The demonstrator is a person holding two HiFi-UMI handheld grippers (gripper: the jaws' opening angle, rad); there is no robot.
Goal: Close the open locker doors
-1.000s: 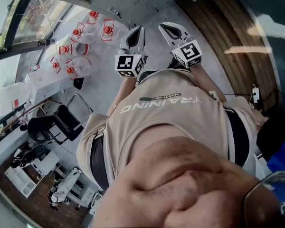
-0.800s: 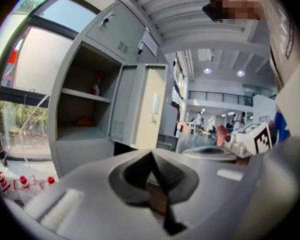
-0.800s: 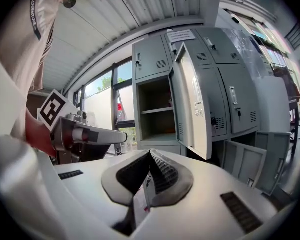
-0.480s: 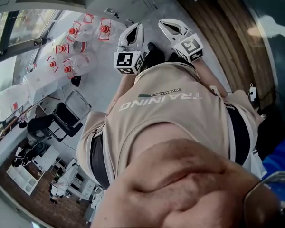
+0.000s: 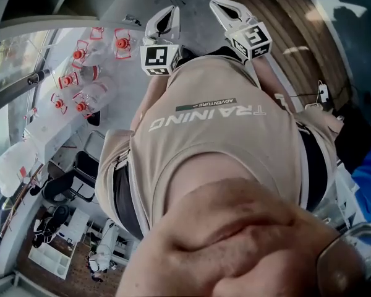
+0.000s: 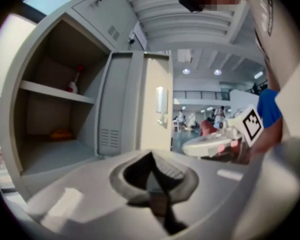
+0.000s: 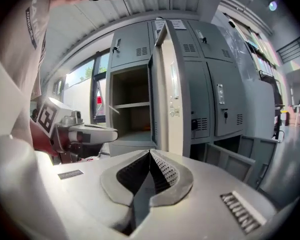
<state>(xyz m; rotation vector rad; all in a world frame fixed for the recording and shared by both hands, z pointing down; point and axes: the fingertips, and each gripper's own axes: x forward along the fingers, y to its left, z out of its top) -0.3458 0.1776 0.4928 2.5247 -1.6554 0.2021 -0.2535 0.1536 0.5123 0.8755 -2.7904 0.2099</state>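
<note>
A person in a beige shirt holds the left gripper and right gripper before grey lockers, both pairs of jaws pressed together on nothing, the open locker door at the right gripper's twelve o'clock, its shelved compartment at eleven.

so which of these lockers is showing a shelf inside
The leftmost locker: its door stands swung out, baring the shelf. The lockers next to it on the right are shut.
</note>
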